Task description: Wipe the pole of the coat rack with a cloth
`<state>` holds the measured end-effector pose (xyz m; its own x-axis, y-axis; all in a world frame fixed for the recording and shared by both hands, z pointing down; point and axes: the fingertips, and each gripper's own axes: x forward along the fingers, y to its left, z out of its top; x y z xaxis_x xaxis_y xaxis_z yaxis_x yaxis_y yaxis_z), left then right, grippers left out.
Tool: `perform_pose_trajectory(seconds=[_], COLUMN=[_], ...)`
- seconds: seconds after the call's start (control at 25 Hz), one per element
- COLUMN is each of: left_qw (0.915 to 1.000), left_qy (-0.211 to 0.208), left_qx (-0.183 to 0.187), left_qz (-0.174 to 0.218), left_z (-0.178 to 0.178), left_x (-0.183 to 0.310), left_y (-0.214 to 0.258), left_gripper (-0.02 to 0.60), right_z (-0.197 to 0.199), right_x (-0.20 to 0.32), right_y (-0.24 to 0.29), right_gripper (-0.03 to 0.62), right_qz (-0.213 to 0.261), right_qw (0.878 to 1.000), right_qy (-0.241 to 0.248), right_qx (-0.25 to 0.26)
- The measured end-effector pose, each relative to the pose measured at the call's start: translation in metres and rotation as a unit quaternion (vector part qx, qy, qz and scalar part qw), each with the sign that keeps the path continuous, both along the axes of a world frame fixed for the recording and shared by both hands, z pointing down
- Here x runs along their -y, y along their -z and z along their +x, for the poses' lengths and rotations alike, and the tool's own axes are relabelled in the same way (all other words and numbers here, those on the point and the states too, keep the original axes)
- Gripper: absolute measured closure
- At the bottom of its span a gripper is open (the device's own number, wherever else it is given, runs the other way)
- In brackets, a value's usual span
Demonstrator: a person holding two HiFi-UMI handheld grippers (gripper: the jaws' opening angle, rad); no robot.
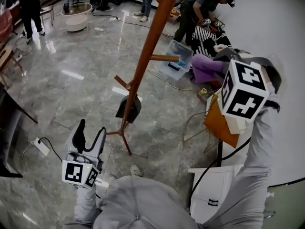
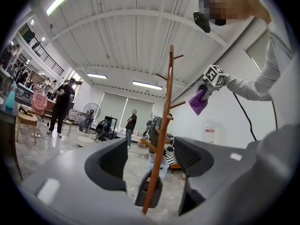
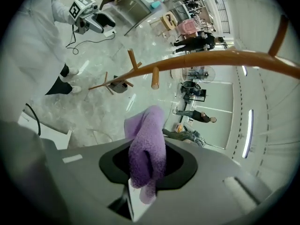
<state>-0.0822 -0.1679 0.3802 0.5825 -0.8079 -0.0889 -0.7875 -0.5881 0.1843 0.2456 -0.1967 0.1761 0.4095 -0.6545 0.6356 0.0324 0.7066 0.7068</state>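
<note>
The right gripper (image 3: 147, 162) is raised high, its jaws closed on a purple cloth (image 3: 146, 142) held near the coat rack pole (image 1: 148, 46), to its right and not touching it. The left gripper (image 1: 89, 138) hangs low near the rack's feet, jaws wide and empty.
</note>
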Motion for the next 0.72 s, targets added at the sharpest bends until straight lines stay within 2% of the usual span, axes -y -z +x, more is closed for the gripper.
perform_pose_trajectory(seconds=[0.12,0.2,0.24,0.28,0.36,0.44,0.56,0.64,0.68,0.72], left_qw=[0.9999,0.9999,0.9998,0.9997,0.9996,0.9994,0.9987,0.9981,0.9979,0.9976], left_qy=[-0.004,-0.004,-0.002,-0.001,0.004,0.009,0.019,0.027,0.03,0.034], left_qx=[0.009,0.015,0.019,0.022,0.028,0.034,0.045,0.052,0.055,0.057], left_qz=[0.0,-0.001,-0.002,-0.004,-0.007,-0.009,-0.014,-0.017,-0.018,-0.018], left_z=[0.002,0.003,0.003,0.003,0.002,0.004,0.002,0.0,-0.001,-0.002], left_x=[-0.001,-0.003,-0.004,-0.005,-0.006,-0.007,-0.009,-0.012,-0.013,-0.013], left_y=[0.0,0.0,-0.001,-0.001,-0.004,-0.007,-0.01,-0.011,-0.012,-0.012], left_gripper=[0.244,0.244,0.244,0.244,0.244,0.244,0.244,0.244,0.244,0.244], right_z=[0.01,-0.001,-0.012,-0.027,-0.054,-0.072,-0.087,-0.099,-0.108,-0.118], right_x=[-0.013,-0.019,-0.021,-0.022,-0.022,-0.02,-0.018,-0.016,-0.013,-0.009], right_y=[-0.01,-0.023,-0.03,-0.038,-0.051,-0.058,-0.066,-0.073,-0.073,-0.072], right_gripper=[0.51,0.51,0.51,0.51,0.51,0.51,0.51,0.51,0.51,0.51], right_qz=[0.02,0.041,0.054,0.072,0.124,0.214,0.365,0.448,0.484,0.514], right_qw=[0.998,0.989,0.979,0.963,0.924,0.88,0.811,0.767,0.752,0.743], right_qy=[-0.001,0.022,0.041,0.061,0.091,0.101,0.078,0.085,0.106,0.135], right_qx=[0.056,0.139,0.194,0.251,0.351,0.413,0.45,0.451,0.434,0.407])
